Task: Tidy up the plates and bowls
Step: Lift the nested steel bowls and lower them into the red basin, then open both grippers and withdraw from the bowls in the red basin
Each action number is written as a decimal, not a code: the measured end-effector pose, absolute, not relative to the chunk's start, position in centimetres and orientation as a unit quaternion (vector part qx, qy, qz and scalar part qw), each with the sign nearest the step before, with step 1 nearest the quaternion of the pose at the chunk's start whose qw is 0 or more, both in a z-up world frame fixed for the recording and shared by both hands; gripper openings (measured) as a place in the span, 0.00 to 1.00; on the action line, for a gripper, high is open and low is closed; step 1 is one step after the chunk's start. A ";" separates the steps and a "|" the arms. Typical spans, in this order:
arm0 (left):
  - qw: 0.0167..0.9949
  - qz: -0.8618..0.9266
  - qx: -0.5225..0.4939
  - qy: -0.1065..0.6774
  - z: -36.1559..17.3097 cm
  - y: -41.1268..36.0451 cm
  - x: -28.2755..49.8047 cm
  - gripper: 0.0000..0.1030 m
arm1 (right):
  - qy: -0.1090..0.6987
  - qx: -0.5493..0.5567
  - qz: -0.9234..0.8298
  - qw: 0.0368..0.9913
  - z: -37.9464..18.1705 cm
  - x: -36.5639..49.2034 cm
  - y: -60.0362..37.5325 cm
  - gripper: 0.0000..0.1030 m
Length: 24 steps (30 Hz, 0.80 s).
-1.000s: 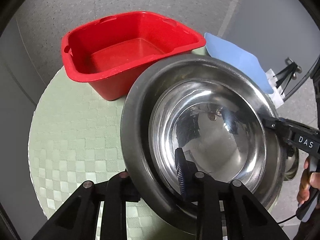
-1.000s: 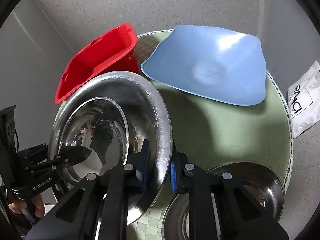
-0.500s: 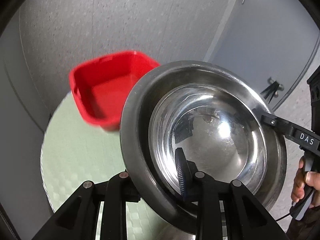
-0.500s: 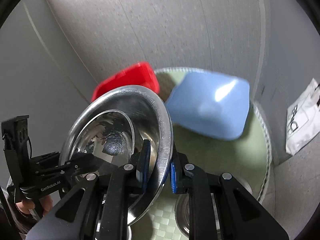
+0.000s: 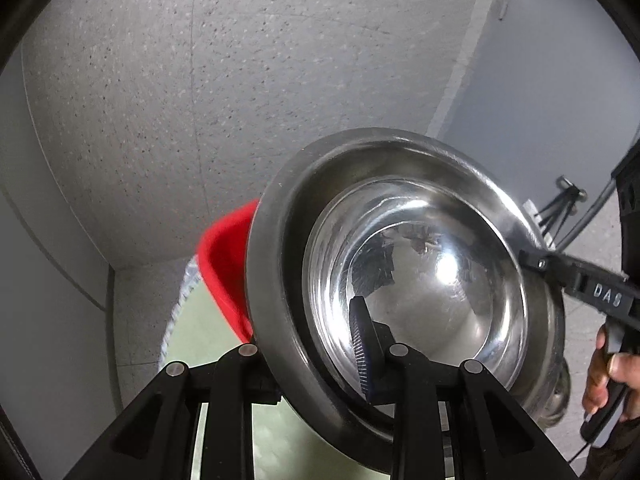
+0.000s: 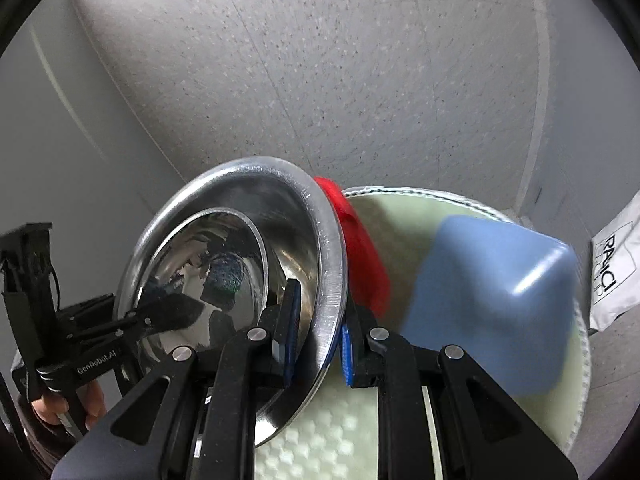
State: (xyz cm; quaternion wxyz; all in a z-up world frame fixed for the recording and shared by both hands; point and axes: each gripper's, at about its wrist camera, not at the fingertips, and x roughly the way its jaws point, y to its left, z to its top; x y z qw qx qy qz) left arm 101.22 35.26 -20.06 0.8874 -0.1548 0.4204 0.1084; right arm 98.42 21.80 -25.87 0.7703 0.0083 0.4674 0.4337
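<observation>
Lifting the steel bowl clear of the surface

Holding opposite sides of one rim, both grippers now carry the steel bowl (image 5: 416, 280) well above the green surface (image 6: 472, 216), which a second ago filled much of each view and has since sunk to the lower edge. The red tub (image 5: 224, 276) and the blue dish (image 6: 492, 304) have dropped low with it, the tub now mostly hidden behind the bowl. I judge the bowl has been picked up and is in transit; where it will be set down cannot be told.

The left gripper (image 5: 320, 344) has its jaws closed on the near rim, one pad (image 5: 360, 344) inside the bowl and the other finger behind the rim. The right gripper (image 6: 316, 332) has its jaws narrowed onto the rim on its own side, blue pads (image 6: 290, 320) pressing each face. Both point upward toward the speckled wall (image 5: 200, 80), with the bowl tilted steeply on edge, its hollow facing the left camera. A second shiny bowl seems nested inside, though reflections make that uncertain
</observation>
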 end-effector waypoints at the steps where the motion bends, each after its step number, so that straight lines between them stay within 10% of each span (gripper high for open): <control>1: 0.886 0.107 -0.152 0.426 -20.4 35.9 101.7 0.23 | 0.475 0.009 0.430 0.768 -26.7 98.8 22.9 0.17; 16: 0.872 0.088 -0.095 0.473 -27.0 38.8 109.1 0.23 | 0.540 -0.014 0.356 0.763 -34.2 100.9 27.9 0.21; 24: 0.868 0.101 -0.052 0.484 -28.1 33.9 110.2 0.48 | 0.531 -0.040 0.329 0.780 -34.2 99.6 27.4 0.39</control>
